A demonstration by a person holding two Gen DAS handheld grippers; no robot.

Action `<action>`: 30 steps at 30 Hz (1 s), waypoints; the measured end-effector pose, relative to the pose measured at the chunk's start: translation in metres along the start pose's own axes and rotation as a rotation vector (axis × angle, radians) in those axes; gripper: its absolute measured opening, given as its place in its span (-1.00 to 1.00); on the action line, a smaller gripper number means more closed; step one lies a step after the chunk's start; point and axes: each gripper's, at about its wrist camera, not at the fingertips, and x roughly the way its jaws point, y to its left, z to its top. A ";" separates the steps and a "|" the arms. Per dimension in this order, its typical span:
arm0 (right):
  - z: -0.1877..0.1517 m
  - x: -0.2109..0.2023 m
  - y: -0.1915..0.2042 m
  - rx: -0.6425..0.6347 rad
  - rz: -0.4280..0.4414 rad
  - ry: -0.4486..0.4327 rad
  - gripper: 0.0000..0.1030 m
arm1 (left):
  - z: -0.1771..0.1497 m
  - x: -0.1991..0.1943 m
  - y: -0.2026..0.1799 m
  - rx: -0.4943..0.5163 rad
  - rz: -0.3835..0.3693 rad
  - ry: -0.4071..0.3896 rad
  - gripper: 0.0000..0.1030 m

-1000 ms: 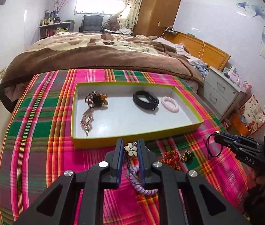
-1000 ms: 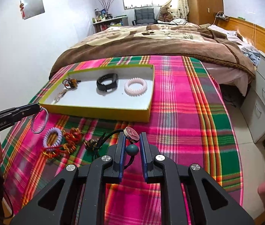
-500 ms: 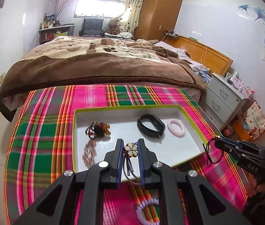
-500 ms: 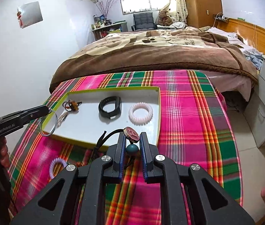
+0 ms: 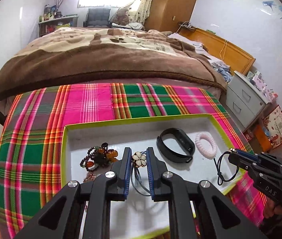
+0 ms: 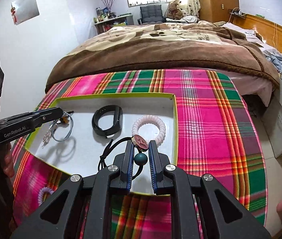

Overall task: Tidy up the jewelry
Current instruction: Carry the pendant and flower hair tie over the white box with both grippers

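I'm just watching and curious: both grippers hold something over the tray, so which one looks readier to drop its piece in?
Probably the left gripper: its flower hair tie hangs over bare floor of the tray, while the right gripper is near the tray's edge.

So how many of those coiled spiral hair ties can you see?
2. A pink coil hair tie lies in the tray, right of the black band; a purple coil hair tie lies on the plaid cloth outside. Others may be hidden.
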 end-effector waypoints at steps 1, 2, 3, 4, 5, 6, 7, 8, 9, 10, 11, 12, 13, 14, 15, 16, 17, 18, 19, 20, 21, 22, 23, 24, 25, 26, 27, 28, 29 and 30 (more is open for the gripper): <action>0.000 0.003 -0.001 -0.003 -0.002 0.007 -0.71 | 0.000 0.002 0.000 0.004 -0.002 0.002 -0.71; 0.000 0.005 -0.001 -0.004 -0.001 0.013 -0.71 | -0.001 0.005 -0.001 0.008 -0.003 0.005 -0.71; -0.001 0.008 -0.001 -0.009 -0.002 0.020 -0.71 | -0.001 0.008 -0.001 0.007 -0.001 0.009 -0.71; -0.002 0.010 -0.001 -0.014 -0.004 0.025 -0.71 | -0.001 0.010 -0.001 0.005 -0.001 0.014 -0.71; -0.002 0.012 -0.001 -0.018 -0.005 0.032 -0.71 | -0.002 0.014 0.000 0.004 0.002 0.025 -0.71; -0.003 0.013 -0.001 -0.020 -0.003 0.036 -0.71 | -0.004 0.016 0.001 0.004 0.008 0.030 -0.71; -0.004 0.014 -0.001 -0.021 -0.006 0.038 -0.71 | -0.005 0.017 0.001 0.007 0.016 0.033 -0.71; -0.004 0.015 -0.001 -0.021 -0.008 0.039 -0.71 | -0.006 0.019 0.002 0.008 0.017 0.036 -0.71; -0.004 0.017 -0.001 -0.022 -0.011 0.043 -0.71 | -0.006 0.021 0.002 0.003 0.010 0.043 -0.71; -0.004 0.018 -0.001 -0.025 -0.017 0.046 -0.71 | -0.007 0.023 0.002 0.001 0.007 0.048 -0.71; -0.004 0.019 -0.001 -0.027 -0.022 0.048 -0.71 | -0.007 0.024 0.002 0.000 0.009 0.051 -0.71; -0.005 0.021 -0.002 -0.029 -0.028 0.052 -0.71 | -0.008 0.025 0.002 -0.001 0.013 0.054 -0.71; -0.005 0.021 -0.002 -0.034 -0.033 0.056 -0.71 | -0.008 0.026 0.003 -0.001 0.014 0.058 -0.71; -0.005 0.022 -0.001 -0.040 -0.038 0.056 -0.71 | -0.009 0.027 0.003 -0.001 0.013 0.061 -0.71; -0.006 0.022 0.000 -0.049 -0.050 0.056 -0.71 | -0.010 0.028 0.003 -0.003 0.016 0.063 -0.71; -0.007 0.022 0.001 -0.058 -0.057 0.056 -0.71 | -0.011 0.029 0.003 -0.003 0.020 0.064 -0.71; -0.007 0.022 0.001 -0.061 -0.056 0.055 -0.71 | -0.011 0.030 0.003 -0.004 0.019 0.064 -0.71; -0.008 0.022 0.002 -0.060 -0.053 0.056 -0.71 | -0.012 0.030 0.003 -0.005 0.023 0.066 -0.71; -0.008 0.022 0.002 -0.060 -0.055 0.055 -0.71 | -0.012 0.030 0.002 0.004 0.035 0.069 -0.71; -0.008 0.022 0.002 -0.061 -0.058 0.054 -0.71 | -0.012 0.030 0.000 0.013 0.040 0.067 -0.71; -0.008 0.022 0.002 -0.061 -0.063 0.053 -0.71 | -0.013 0.031 -0.001 0.021 0.043 0.067 -0.71; -0.008 0.022 0.002 -0.063 -0.065 0.052 -0.71 | -0.013 0.031 -0.002 0.022 0.047 0.069 -0.71; -0.008 0.022 0.003 -0.065 -0.065 0.052 -0.71 | -0.013 0.032 -0.002 0.021 0.050 0.071 -0.71; -0.008 0.022 0.003 -0.069 -0.067 0.052 -0.71 | -0.013 0.033 -0.003 0.018 0.052 0.072 -0.71; -0.009 0.022 0.003 -0.072 -0.071 0.051 -0.71 | -0.013 0.033 -0.004 0.020 0.064 0.073 -0.71; -0.008 0.023 0.004 -0.074 -0.074 0.050 -0.71 | -0.014 0.031 -0.006 0.036 0.080 0.067 -0.71; -0.008 0.023 0.006 -0.075 -0.075 0.050 -0.71 | -0.015 0.031 -0.007 0.049 0.086 0.061 -0.71; -0.008 0.023 0.007 -0.073 -0.076 0.048 -0.70 | -0.015 0.030 -0.009 0.057 0.090 0.060 -0.71; -0.008 0.023 0.007 -0.073 -0.077 0.048 -0.69 | -0.015 0.030 -0.010 0.058 0.089 0.063 -0.70; -0.008 0.023 0.007 -0.073 -0.076 0.048 -0.65 | -0.015 0.029 -0.010 0.056 0.088 0.059 -0.69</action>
